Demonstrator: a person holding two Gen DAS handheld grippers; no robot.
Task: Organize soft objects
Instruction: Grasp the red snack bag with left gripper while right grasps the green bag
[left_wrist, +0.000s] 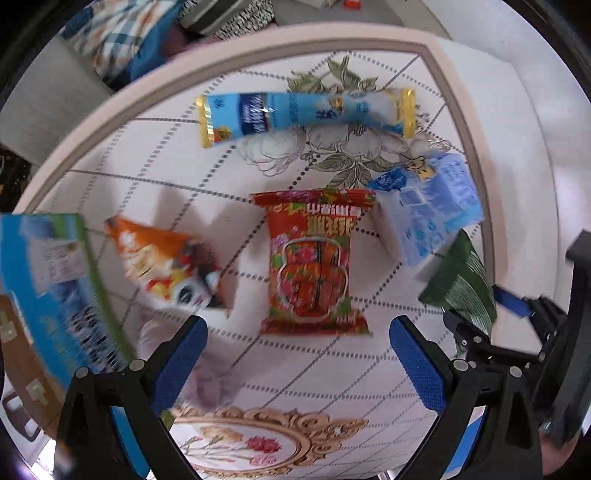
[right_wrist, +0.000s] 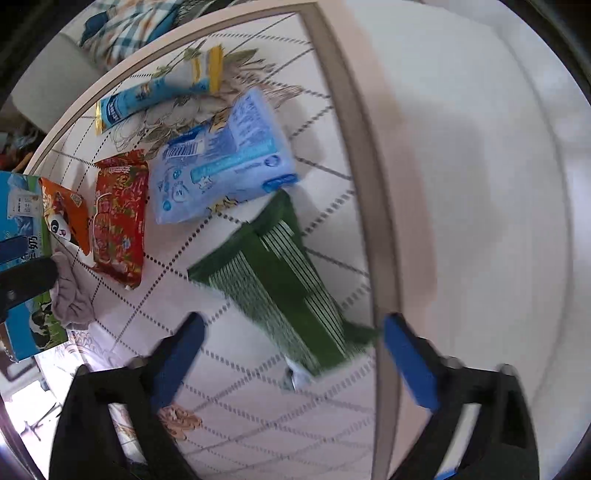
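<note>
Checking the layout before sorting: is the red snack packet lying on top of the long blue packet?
No, the red snack packet lies apart from the long blue packet, with bare tablecloth between them.

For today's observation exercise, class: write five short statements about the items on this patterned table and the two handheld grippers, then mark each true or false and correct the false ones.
1. The red snack packet lies ahead of the left gripper, between its open jaws. True.
2. The right gripper is clamped on the pale blue tissue pack. False: its jaws are open, with the green striped cloth between them.
3. The long blue tube-shaped packet lies near the table's far edge. True.
4. The orange panda packet sits on top of the red snack packet. False: it lies beside it.
5. The green striped cloth is neatly rolled. False: it lies spread out flat.
</note>
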